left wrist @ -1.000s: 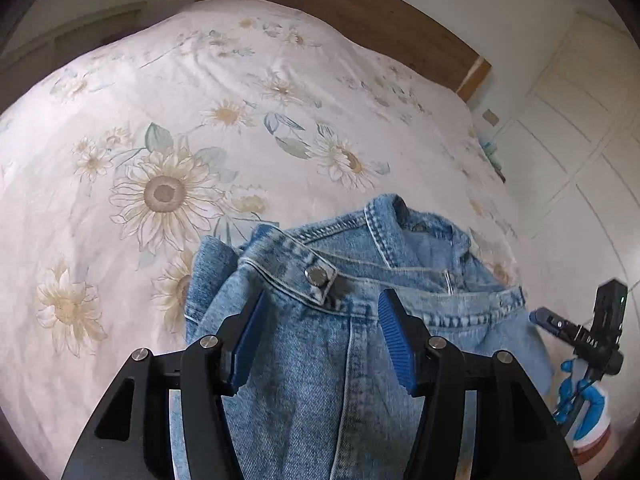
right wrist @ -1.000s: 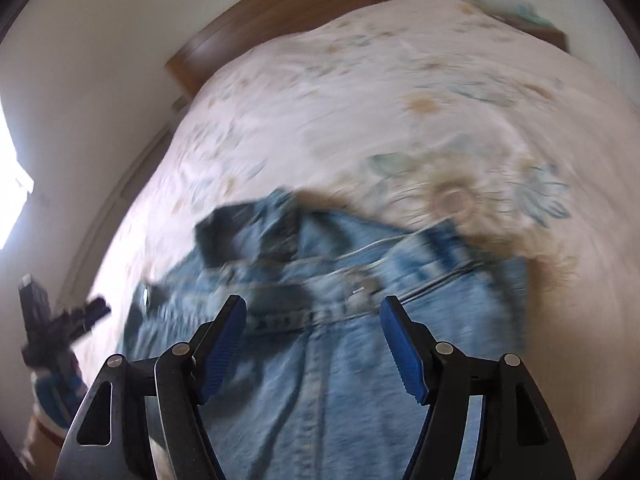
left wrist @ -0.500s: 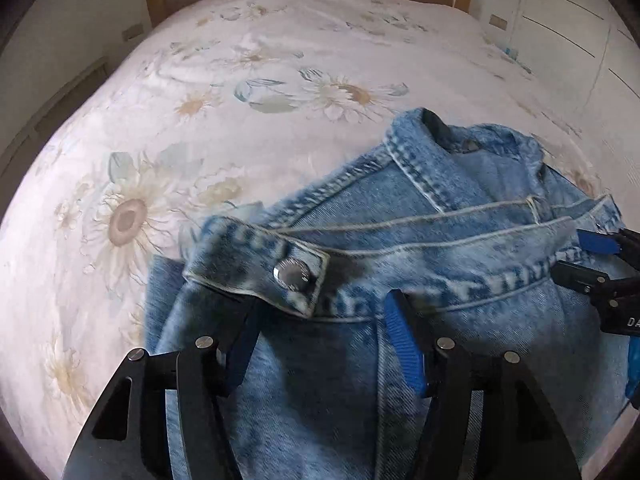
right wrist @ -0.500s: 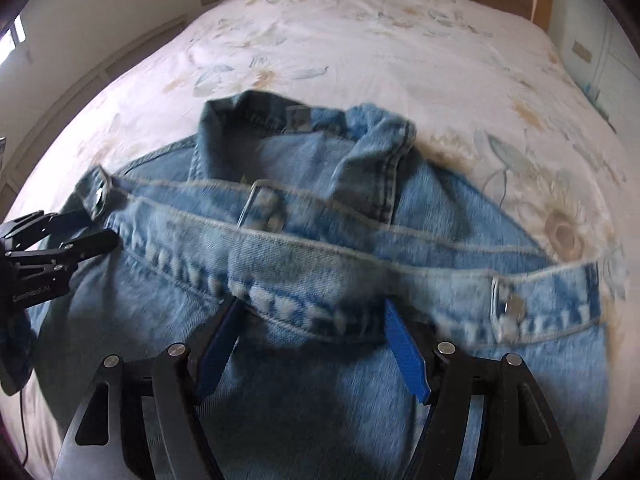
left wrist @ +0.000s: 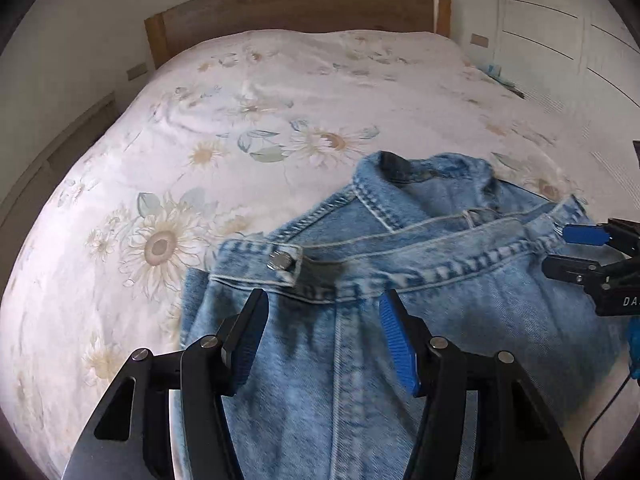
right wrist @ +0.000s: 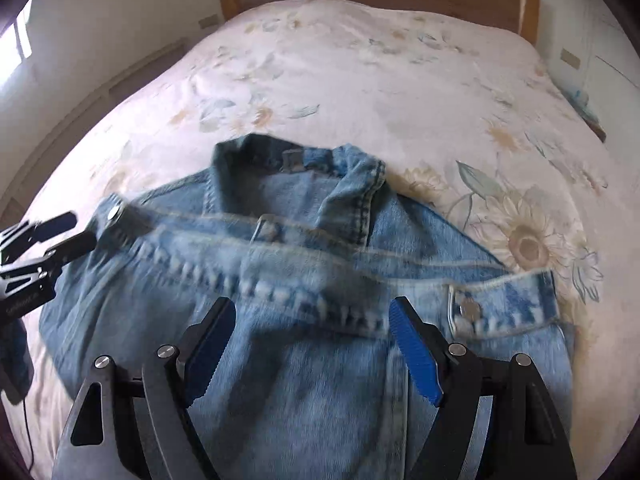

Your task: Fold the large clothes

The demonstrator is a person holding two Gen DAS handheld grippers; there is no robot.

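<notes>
A light-blue denim jacket (left wrist: 420, 248) lies on the flowered bedspread (left wrist: 280, 92), collar toward the headboard. Its hem band with a metal snap (left wrist: 280, 260) is folded up across the middle. My left gripper (left wrist: 324, 304) hovers just over the left part of that band. Its jaws are closing slightly, and its blue pads (left wrist: 394, 340) press on nothing. My right gripper (right wrist: 314, 308) hangs over the right part of the jacket (right wrist: 320, 380) near the other snap (right wrist: 464, 308), its jaws opening and clear of the cloth. Each gripper shows at the edge of the other's view: right gripper (left wrist: 560, 251), left gripper (right wrist: 82, 227).
A wooden headboard (left wrist: 296, 8) closes off the far end of the bed. White cupboard doors (left wrist: 560, 40) stand to the right and a low ledge along the wall (left wrist: 60, 160) to the left. A thin cable (left wrist: 600, 420) hangs at the near right corner.
Both views have swung round and levelled, and now face the headboard. Both grippers have come in over the jacket's folded hem band. The right jaws stand wider than before.
</notes>
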